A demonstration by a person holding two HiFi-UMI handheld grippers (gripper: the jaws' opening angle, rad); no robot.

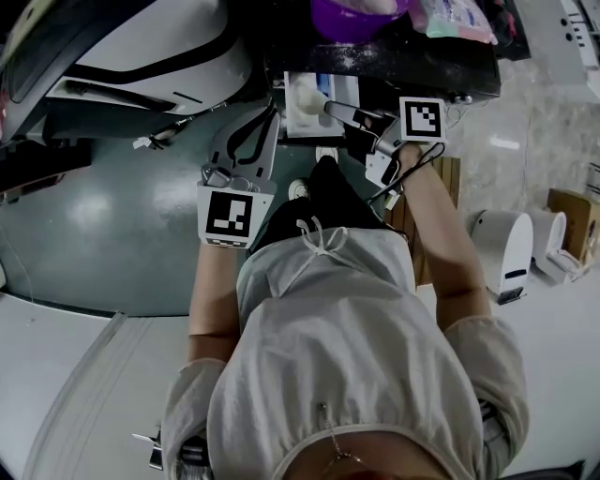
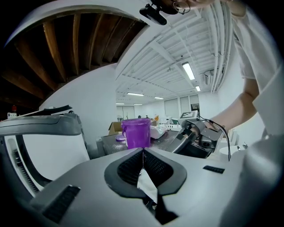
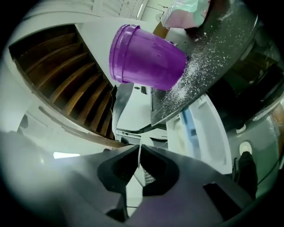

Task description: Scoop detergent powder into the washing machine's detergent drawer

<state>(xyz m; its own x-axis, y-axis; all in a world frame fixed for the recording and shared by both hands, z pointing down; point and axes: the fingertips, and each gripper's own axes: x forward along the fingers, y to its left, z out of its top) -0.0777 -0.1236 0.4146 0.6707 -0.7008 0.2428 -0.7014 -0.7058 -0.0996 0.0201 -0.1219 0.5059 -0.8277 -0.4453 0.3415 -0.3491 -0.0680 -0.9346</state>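
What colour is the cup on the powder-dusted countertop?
Purple; the cup shows best in the right gripper view.

Cup (image 1: 352, 14) on worktop (image 1: 412, 58); bag (image 1: 457, 19) just right of it, also on the worktop. Drawer (image 1: 302, 120) juts out below the worktop's front edge (nearer the person). Left gripper (image 1: 269, 115) left of the drawer; right gripper (image 1: 330, 106) over it.
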